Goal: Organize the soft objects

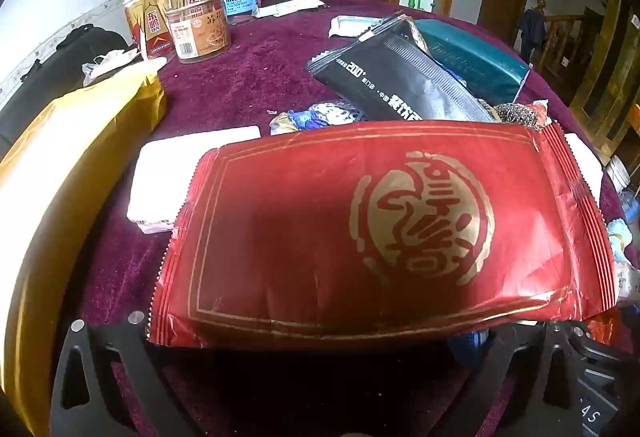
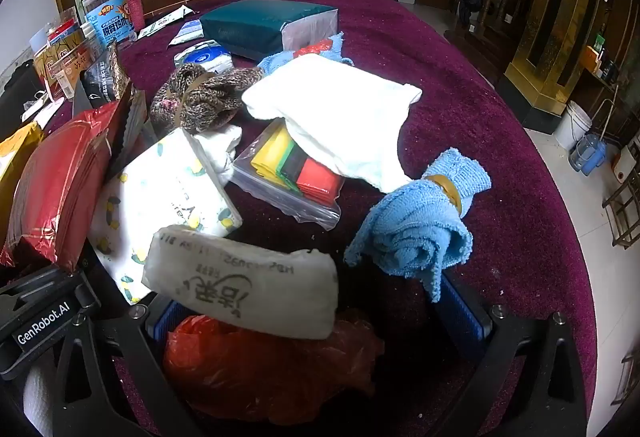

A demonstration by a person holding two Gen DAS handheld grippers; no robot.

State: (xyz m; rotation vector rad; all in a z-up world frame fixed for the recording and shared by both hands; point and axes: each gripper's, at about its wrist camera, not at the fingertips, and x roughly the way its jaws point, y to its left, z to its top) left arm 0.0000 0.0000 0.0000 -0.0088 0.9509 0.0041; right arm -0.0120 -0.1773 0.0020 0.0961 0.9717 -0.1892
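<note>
The red packet point(image 1: 380, 233) fills the centre frame, its near edge overlapping the wide, empty left gripper point(image 1: 304, 377). Risk: slick foil slipping. The right gripper point(image 2: 320, 365), also wide, straddles a red bag point(image 2: 264, 369); the white pack point(image 2: 244, 283) above may snag.

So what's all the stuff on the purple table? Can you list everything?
tablecloth: one, purple, over the table
red packet: one, red and gold, near left gripper
yellow packet: one, left edge
black packet: one, middle, leaning on teal pack
teal pack: one, far side
jars: several, clear with labels, far left
knitted bundle: one, brown, middle
white cloth: one, middle
blue towel: one, rolled, right
lemon pack: one, white
red bag: one, nearest
left gripper: black, open
right gripper: black, open
</note>
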